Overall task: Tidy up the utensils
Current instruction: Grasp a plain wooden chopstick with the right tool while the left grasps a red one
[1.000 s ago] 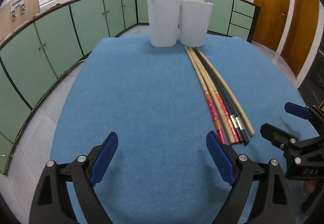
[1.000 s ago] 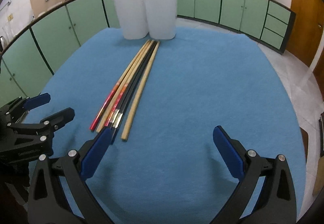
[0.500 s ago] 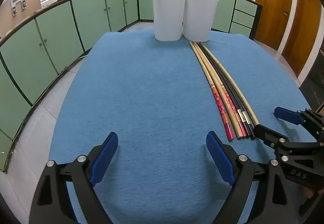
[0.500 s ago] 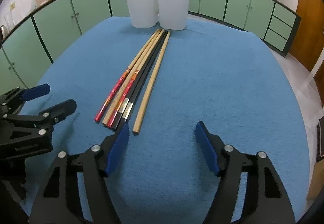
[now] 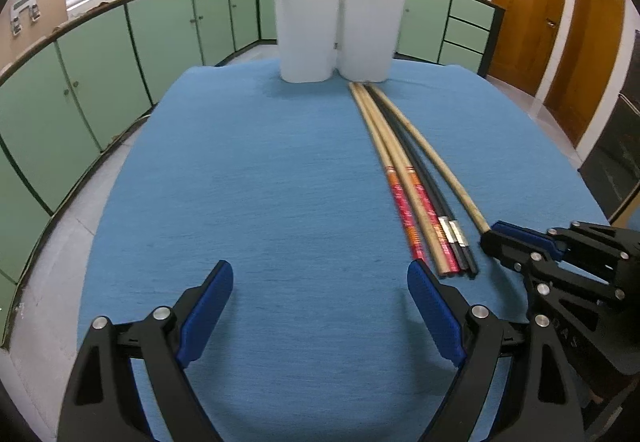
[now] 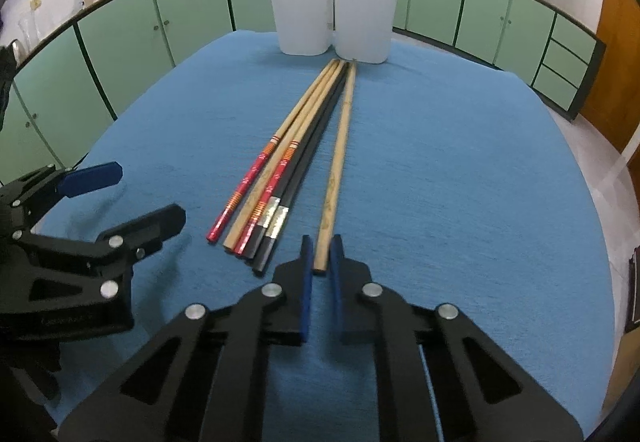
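Observation:
Several chopsticks lie side by side on the blue cloth, pointing at two white holders. Each holder has one red-patterned chopstick standing in it. My right gripper has closed its jaws around the near end of the plain bamboo chopstick, the rightmost one, which still lies on the cloth. My left gripper is open and empty, low over the cloth left of the chopsticks. In the left wrist view the right gripper sits at the bamboo chopstick's end.
The white holders stand at the table's far edge. Green kitchen cabinets curve round the left and back. Wooden doors are at the right. The left gripper shows at the left of the right wrist view.
My right gripper moved forward to the bamboo chopstick's near end and its jaws closed from wide open onto it. My left gripper stayed open and shifted slightly forward.

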A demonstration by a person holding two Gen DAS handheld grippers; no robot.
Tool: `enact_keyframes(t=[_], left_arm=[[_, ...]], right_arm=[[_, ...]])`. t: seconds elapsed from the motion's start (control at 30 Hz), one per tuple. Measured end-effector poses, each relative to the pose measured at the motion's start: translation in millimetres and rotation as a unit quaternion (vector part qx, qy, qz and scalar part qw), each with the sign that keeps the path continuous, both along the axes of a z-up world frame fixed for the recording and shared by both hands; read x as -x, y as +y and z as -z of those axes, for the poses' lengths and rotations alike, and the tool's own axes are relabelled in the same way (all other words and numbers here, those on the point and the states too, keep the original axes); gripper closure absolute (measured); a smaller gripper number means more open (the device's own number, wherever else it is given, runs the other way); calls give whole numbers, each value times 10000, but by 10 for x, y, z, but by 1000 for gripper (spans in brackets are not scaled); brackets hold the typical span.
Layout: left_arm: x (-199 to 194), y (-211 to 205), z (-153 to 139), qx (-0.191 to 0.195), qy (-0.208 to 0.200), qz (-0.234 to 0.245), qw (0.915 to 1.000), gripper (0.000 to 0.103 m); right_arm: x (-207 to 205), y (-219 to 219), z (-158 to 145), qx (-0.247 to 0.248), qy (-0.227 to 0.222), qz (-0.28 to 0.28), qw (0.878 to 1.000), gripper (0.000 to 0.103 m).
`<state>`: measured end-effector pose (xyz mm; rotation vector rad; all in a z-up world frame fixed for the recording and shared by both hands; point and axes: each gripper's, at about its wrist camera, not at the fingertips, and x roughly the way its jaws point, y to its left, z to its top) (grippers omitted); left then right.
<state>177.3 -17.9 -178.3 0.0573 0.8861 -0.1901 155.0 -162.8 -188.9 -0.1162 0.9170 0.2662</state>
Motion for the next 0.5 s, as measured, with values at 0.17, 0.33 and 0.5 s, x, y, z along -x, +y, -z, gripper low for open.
enact_keyframes(t=[0.17, 0.33, 0.5], left_arm=[[0, -122, 29, 27, 69, 114, 9999, 16], [-43, -230, 88, -97, 133, 153, 9997, 16], [-96, -246, 120, -235, 158, 50, 9996, 16]], right_arm=[[4, -182, -6, 7, -15, 170, 9999, 97], [20, -298, -4, -37, -38, 251, 9997, 97], [31, -303, 10, -74, -61, 238, 9997, 96]])
